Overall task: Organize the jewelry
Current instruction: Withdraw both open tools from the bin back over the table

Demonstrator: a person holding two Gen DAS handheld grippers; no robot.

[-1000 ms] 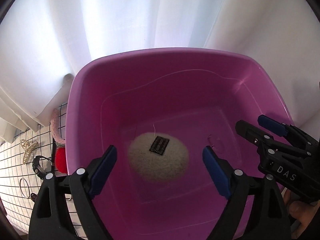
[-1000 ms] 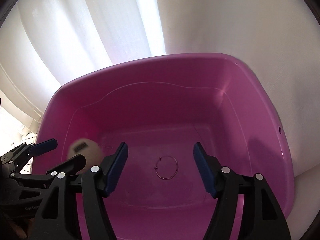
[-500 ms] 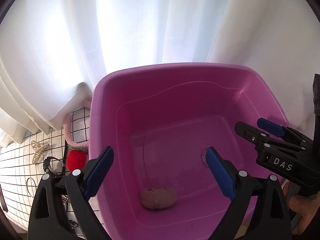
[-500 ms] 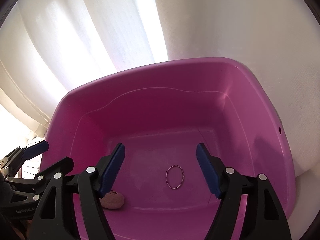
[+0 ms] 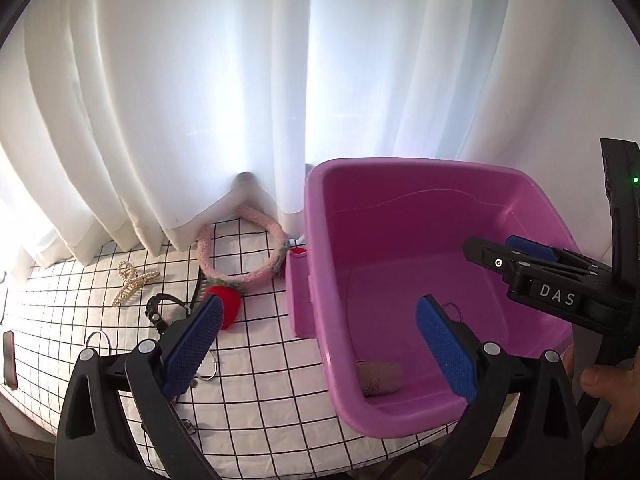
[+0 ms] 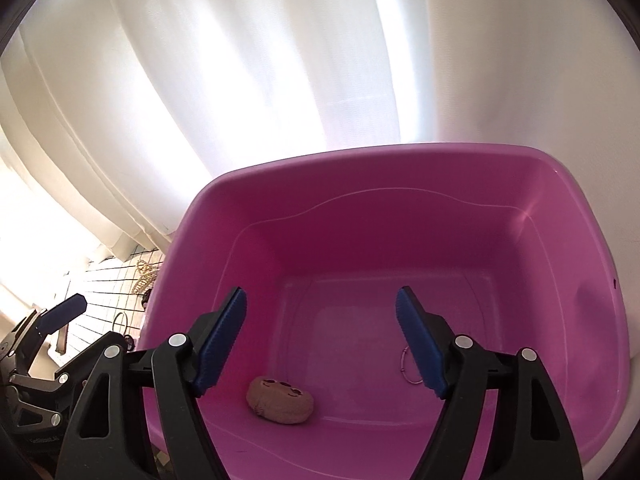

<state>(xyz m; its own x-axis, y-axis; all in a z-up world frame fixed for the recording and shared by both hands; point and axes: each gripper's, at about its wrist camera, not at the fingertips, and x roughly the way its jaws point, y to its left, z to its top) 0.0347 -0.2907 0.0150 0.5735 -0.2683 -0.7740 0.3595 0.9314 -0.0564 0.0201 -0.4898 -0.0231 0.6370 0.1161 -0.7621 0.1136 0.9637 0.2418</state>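
A pink plastic bin [image 5: 400, 168] [image 6: 360, 160] stands on the checked cloth at the right. Inside it lie a small beige knitted piece [image 5: 378, 376] [image 6: 280, 395] and a thin pink bracelet [image 5: 456, 312] [image 6: 405, 364]. My left gripper [image 5: 316, 346] is open and empty, above the bin's left wall. My right gripper [image 6: 320, 344] is open and empty over the bin; it also shows in the left wrist view [image 5: 520, 256]. On the cloth lie a pink knitted headband [image 5: 240, 252] with a red strawberry [image 5: 224, 304], a gold hair claw [image 5: 134, 282], a black clip [image 5: 160, 312] and metal rings [image 5: 98, 342].
White curtains [image 5: 240, 100] hang right behind the bin and the cloth. The checked cloth [image 5: 260, 380] ends at the table's near edge. A dark flat object [image 5: 9, 358] lies at the far left edge.
Both grippers have pulled back and up from the bin. The left view has swung left, so the jewelry on the cloth now shows. The beige piece has come to rest near the bin's front wall.
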